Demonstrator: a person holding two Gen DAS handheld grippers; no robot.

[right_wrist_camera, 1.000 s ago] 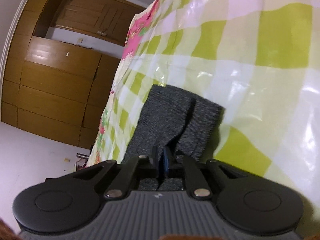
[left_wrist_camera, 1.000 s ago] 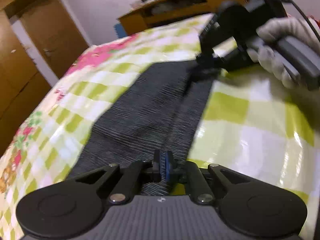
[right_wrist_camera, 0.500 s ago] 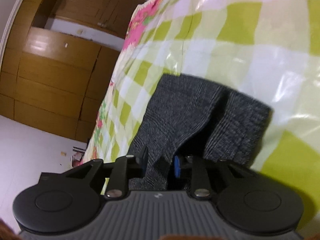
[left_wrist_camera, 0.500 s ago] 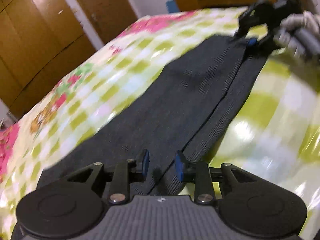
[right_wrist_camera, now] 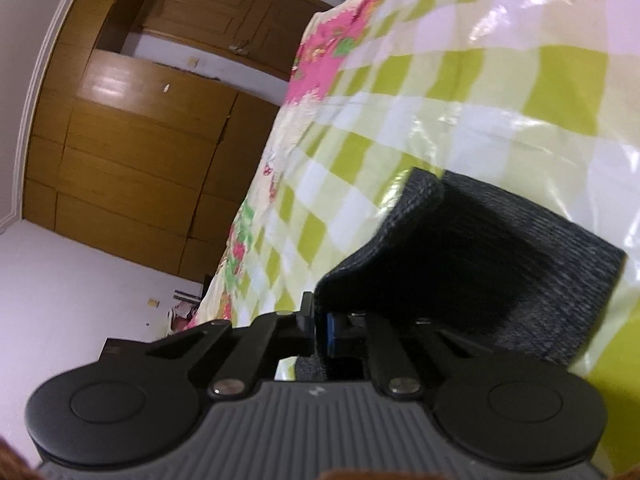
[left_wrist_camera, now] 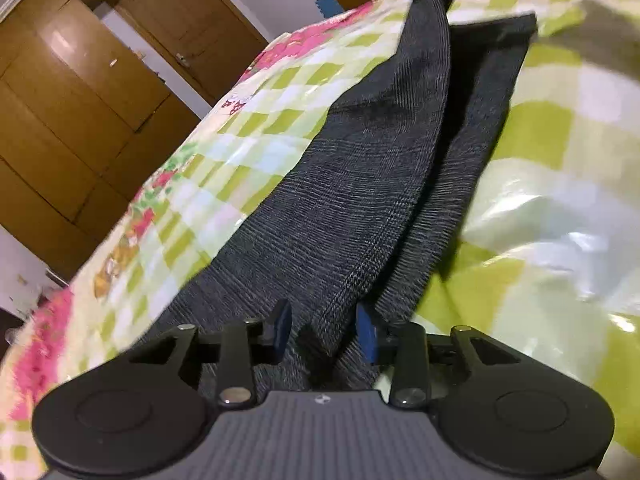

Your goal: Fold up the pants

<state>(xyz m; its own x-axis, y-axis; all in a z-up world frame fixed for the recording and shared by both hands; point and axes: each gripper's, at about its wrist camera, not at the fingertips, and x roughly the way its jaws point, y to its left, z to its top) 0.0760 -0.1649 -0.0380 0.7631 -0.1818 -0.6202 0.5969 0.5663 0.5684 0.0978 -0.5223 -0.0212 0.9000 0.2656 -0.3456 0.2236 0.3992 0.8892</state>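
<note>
On the bed (left_wrist_camera: pixel 560 208), the pants (left_wrist_camera: pixel 352 200) lie lengthwise, cross-fold undone: right gripper (right_wrist_camera: pixel 318 326) jaws closing on a lifted hem, left gripper (left_wrist_camera: pixel 322 326) jaws opening astride fabric.

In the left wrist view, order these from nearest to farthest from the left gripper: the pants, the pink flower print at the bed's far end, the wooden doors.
1. pants: between the opening left gripper jaws.
2. pink flower print: upper middle, on the bedcover.
3. wooden doors: upper left, beyond the bed.
</note>
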